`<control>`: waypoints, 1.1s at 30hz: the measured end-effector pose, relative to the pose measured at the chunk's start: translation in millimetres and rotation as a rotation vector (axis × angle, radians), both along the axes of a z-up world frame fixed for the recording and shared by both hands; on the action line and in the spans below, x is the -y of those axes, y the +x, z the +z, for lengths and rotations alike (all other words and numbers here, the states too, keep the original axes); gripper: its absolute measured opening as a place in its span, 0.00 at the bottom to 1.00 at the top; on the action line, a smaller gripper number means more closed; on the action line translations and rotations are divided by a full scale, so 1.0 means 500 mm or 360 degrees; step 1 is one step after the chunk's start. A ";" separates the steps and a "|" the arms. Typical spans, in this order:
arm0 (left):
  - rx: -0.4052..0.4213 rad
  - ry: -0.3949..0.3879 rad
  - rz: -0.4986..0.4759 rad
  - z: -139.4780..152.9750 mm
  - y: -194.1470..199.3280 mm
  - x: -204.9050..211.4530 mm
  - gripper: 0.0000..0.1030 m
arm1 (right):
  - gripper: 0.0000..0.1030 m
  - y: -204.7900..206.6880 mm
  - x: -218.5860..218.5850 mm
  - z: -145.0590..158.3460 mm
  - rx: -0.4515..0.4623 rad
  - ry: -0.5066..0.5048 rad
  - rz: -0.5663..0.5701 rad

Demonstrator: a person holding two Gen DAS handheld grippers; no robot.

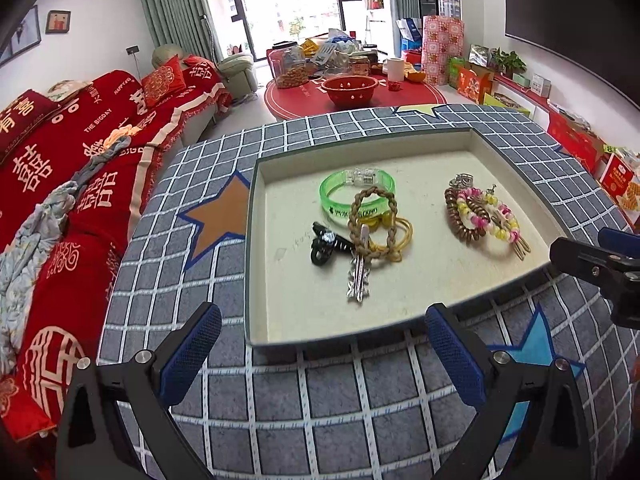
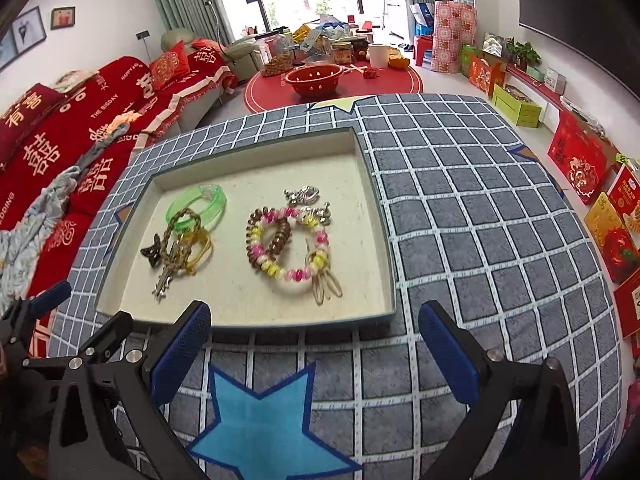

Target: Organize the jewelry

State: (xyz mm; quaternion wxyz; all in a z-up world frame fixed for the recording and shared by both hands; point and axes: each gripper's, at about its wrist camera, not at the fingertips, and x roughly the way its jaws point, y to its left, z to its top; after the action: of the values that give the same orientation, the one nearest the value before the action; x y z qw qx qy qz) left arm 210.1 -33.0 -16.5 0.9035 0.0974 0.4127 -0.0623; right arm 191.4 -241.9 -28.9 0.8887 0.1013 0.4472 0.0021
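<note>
A shallow cream tray lies on a grey checked cloth. Inside it sit two heaps of jewelry. One heap has a green bangle, a braided brown band, a yellow hair tie, a black clip and a silver hairpin. The other has a pink and yellow bead bracelet over a brown coil tie. My left gripper and right gripper both stand open and empty at the tray's near edge.
The checked cloth with star patches covers the table. A red sofa stands at the left. A round red table with jars and a bowl stands beyond. Red boxes line the right wall.
</note>
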 end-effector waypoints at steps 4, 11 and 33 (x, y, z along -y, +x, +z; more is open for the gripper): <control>-0.0019 -0.0061 0.0023 -0.014 -0.037 -0.018 1.00 | 1.00 -0.033 -0.008 -0.002 0.0021 -0.0003 -0.0009; 0.0006 -0.0121 0.0073 -0.024 -0.103 -0.035 1.00 | 1.00 -0.088 -0.027 0.008 0.0081 -0.0057 -0.0026; 0.0328 -0.0167 0.0177 0.050 -0.195 -0.052 1.00 | 1.00 -0.223 -0.069 0.072 0.0416 -0.0278 -0.0100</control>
State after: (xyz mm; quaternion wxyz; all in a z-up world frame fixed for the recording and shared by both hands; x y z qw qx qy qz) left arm 112.7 -7.2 8.4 0.9471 0.0328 0.3185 -0.0233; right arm 79.9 -207.4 7.1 0.9443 0.0363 0.3229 -0.0513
